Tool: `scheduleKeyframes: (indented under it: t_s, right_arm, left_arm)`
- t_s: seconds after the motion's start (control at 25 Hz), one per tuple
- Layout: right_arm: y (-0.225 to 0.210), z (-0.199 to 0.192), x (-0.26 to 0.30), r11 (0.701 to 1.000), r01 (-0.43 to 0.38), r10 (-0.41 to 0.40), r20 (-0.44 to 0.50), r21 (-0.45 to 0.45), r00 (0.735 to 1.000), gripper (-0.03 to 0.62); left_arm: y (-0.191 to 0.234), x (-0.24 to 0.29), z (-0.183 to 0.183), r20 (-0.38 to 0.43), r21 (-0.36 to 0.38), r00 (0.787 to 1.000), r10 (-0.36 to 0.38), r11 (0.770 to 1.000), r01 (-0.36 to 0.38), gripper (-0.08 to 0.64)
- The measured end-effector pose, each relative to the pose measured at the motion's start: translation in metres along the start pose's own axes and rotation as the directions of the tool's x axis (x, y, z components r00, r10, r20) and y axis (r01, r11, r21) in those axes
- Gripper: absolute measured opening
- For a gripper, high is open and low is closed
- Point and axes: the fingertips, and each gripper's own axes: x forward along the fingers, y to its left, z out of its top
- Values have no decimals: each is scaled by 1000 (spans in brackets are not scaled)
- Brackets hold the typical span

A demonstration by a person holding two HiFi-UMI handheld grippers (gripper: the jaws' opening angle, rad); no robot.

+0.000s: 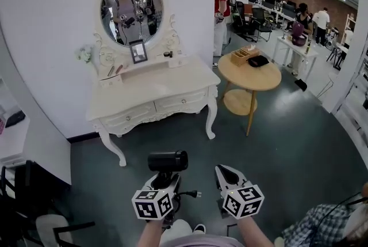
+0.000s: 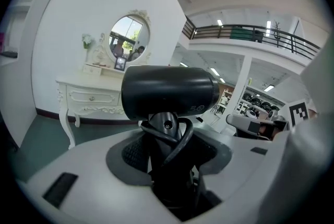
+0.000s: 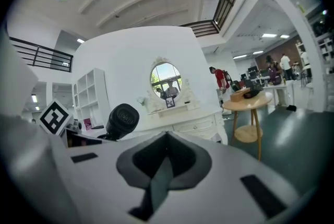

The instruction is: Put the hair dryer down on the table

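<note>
Standing upright in the left gripper (image 1: 164, 178), the hair dryer (image 1: 168, 160) has its handle clamped between the two jaws, which sit fairly wide on that thick grip. Its black cord (image 2: 175, 139) is looped round the handle just above the pads. The barrel, the dryer's long axis, lies level and crosswise, running left to right across the head view, square to the direction in which the gripper points. One round end faces the right gripper, showing as a dark disc in the right gripper view; which end is the nozzle I cannot tell. The plug (image 1: 195, 194) sticks out to the right below the barrel. The dryer hangs in the air over the grey-green floor (image 1: 276, 142), close in front of the person and well short of the white dressing table (image 1: 155, 93). Both grippers are held low and side by side, near each other, aimed forward toward that table, marker cubes turned up to the head camera and forearms reaching in from the bottom edge. The right gripper (image 1: 224, 170) has its jaws closed together to a point with nothing between them.
</note>
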Motion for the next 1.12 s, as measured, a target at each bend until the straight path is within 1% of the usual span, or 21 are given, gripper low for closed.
scheduleKeyframes:
  t_s: [0.28, 0.52, 0.68, 0.96, 1.12]
  right_arm:
    - [-15, -3, 9, 999, 16, -16, -9, 35, 1000, 3]
    - [-32, 5, 41, 998, 27, -26, -15, 50, 1000, 3]
    - [-41, 17, 77, 998, 35, -34, -16, 45, 999, 3]
    - [-55, 40, 165, 998, 36, -36, -17, 49, 999, 3]
    - [-64, 55, 211, 998, 46, -45, -20, 50, 999, 3]
  left_arm:
    - [8, 18, 5, -16, 13, 1000, 24, 1000, -24, 202]
    - [20, 55, 23, -28, 16, 1000, 2, 1000, -1, 202]
    - [39, 87, 44, -29, 11, 999, -17, 1000, 18, 202]
    - [83, 148, 95, -17, 17, 999, -31, 999, 32, 202]
    - [107, 179, 120, -31, 18, 999, -35, 999, 36, 202]
